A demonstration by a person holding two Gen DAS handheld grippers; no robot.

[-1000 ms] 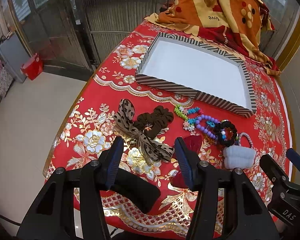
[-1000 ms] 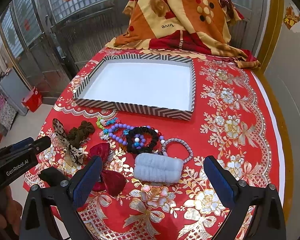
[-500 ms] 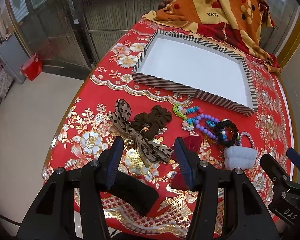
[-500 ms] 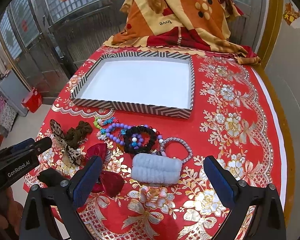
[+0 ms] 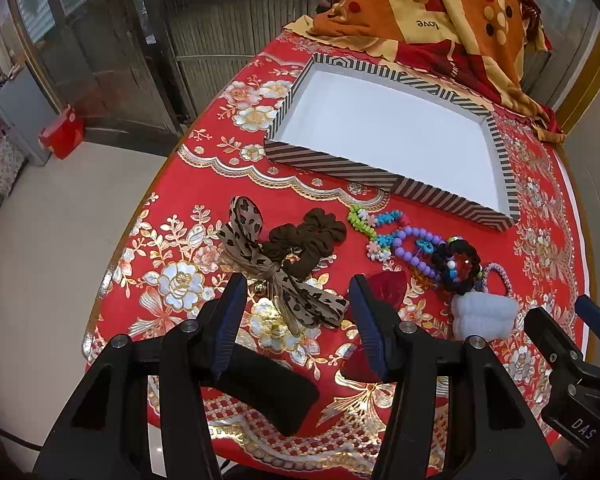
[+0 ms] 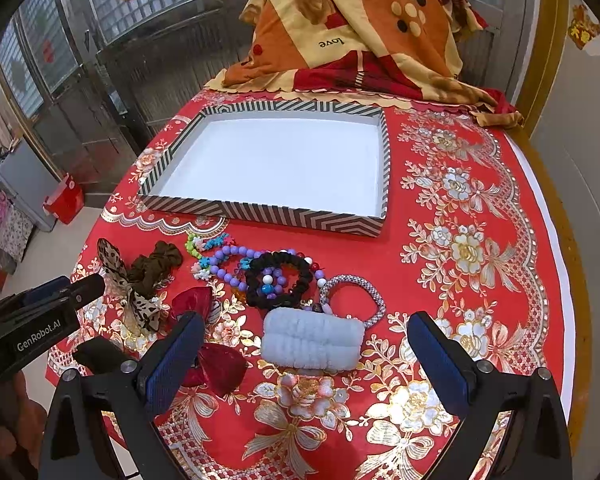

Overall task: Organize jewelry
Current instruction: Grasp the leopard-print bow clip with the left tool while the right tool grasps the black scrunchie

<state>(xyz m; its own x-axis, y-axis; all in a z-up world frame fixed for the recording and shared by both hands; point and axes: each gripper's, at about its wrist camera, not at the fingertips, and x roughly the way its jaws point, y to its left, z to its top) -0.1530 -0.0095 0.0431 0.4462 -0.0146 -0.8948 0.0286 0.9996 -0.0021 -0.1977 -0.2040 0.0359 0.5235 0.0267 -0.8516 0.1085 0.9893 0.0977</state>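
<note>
The left hand-held gripper [image 5: 298, 316] hangs wide and empty just above the leopard-print bow [image 5: 274, 270], whose ribbon tails run toward it between the spread jaws, so the left hand looks nearer to that piece. The right hand-held gripper [image 6: 306, 360], equally wide and holding nothing, brackets the fluffy pale-blue band [image 6: 311, 345], which lies crosswise to its fingers. Beyond them on the bench's [image 6: 480, 264] glossy red floral cloth sit a brown velvet scrunchie [image 5: 312, 240], bead strings [image 6: 236, 258] and a black scrunchie [image 6: 279, 279]; farthest is the empty striped tray [image 6: 300, 216] with its smooth white floor.
</note>
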